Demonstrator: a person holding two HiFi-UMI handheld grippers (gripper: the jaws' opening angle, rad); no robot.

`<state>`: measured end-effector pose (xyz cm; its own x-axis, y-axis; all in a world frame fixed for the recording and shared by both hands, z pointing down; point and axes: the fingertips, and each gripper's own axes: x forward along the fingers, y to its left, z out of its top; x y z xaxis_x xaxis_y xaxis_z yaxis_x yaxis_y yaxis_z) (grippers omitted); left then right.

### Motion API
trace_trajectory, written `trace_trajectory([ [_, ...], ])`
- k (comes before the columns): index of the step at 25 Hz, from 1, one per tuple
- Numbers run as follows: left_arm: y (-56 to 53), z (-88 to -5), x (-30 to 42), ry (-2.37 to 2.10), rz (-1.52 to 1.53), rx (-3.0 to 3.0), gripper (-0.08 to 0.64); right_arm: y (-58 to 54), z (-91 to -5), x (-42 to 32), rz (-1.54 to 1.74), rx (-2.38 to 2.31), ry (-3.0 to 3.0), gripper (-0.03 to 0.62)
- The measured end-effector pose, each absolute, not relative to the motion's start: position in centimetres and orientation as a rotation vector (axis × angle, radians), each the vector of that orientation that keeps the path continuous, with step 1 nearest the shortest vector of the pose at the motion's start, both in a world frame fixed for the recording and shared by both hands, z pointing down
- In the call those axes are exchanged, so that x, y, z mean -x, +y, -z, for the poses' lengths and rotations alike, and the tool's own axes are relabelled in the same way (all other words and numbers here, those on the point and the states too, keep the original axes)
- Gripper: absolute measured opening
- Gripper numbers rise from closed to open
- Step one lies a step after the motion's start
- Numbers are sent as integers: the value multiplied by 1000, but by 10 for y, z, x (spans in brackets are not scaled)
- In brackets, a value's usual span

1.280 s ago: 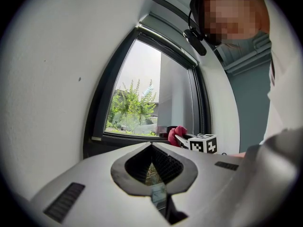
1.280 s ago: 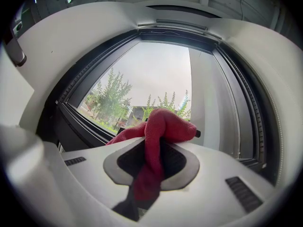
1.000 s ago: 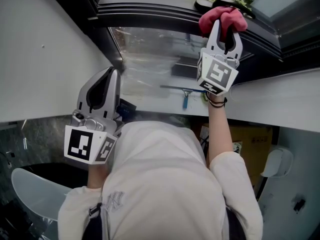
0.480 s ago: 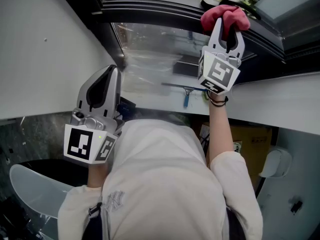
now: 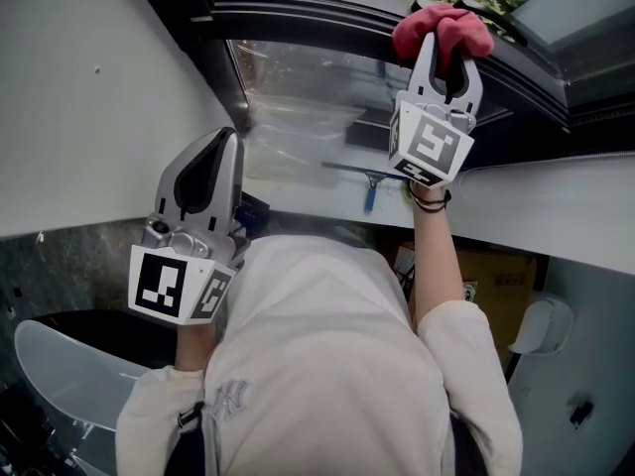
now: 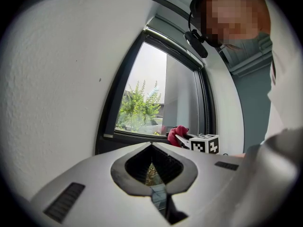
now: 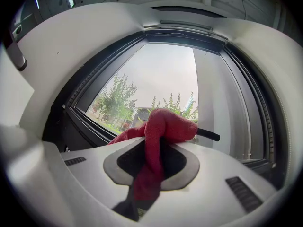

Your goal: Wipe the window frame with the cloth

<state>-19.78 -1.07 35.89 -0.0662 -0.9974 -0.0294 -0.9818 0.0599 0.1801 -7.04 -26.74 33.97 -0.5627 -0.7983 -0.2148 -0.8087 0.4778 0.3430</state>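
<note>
Jaws of the left gripper (image 5: 220,152) sit together with nothing between them, low beside the plain white wall (image 5: 89,117). Further right, the right gripper (image 5: 448,62) is clamped on the crumpled red cloth (image 5: 442,26), raised at the dark metal window frame (image 5: 298,13).

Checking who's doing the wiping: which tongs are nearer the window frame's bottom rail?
Right. The right tongs hold the red cloth at the window frame. The left tongs hang back, shut and empty, beside the white wall.
</note>
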Motion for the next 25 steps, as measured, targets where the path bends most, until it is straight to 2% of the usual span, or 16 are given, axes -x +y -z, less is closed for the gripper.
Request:
trace_trajectory([
  [19,-7,-358,184,-2217,212,-2067,8,-263,-339,76,-681,1314,2823,84],
  [25,-9,-356,177,-2205,184,-2081,8,-247,-327,53,-639,1239,2860,89],
])
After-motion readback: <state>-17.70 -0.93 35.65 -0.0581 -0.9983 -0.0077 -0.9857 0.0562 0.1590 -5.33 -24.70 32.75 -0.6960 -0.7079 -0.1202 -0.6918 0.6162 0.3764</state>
